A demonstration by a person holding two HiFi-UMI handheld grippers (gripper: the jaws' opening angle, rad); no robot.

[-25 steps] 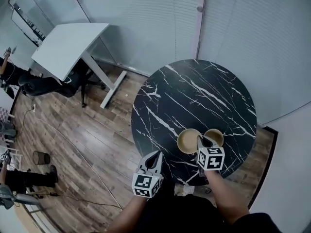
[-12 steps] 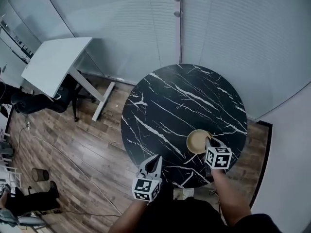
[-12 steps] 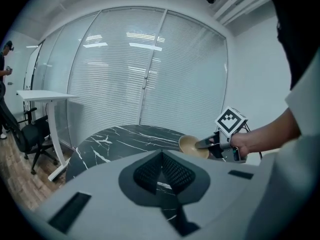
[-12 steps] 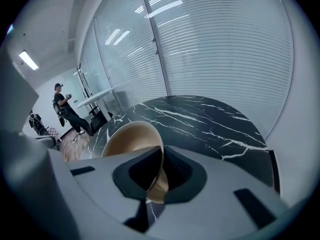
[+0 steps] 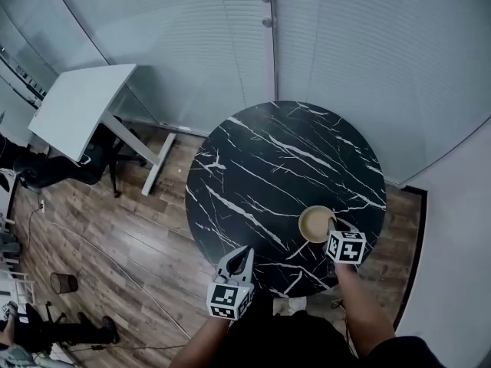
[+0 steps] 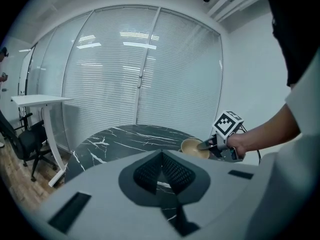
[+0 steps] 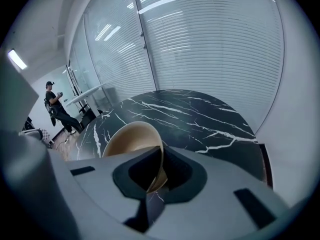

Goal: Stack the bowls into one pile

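Pinching tan bowl (image 5: 313,225) rim, right gripper (image 5: 332,223), left gripper (image 5: 240,253) closed, marble table (image 5: 261,167)

A round black marble table (image 5: 261,159) is sitting mid-frame on wood flooring (image 5: 115,236), with a blind-covered glass wall (image 5: 345,52) curving behind it. A white desk (image 5: 77,110) is standing at upper left, a small bin (image 5: 64,283) is sitting at lower left, and a person (image 7: 54,106) is standing far left in the right gripper view.
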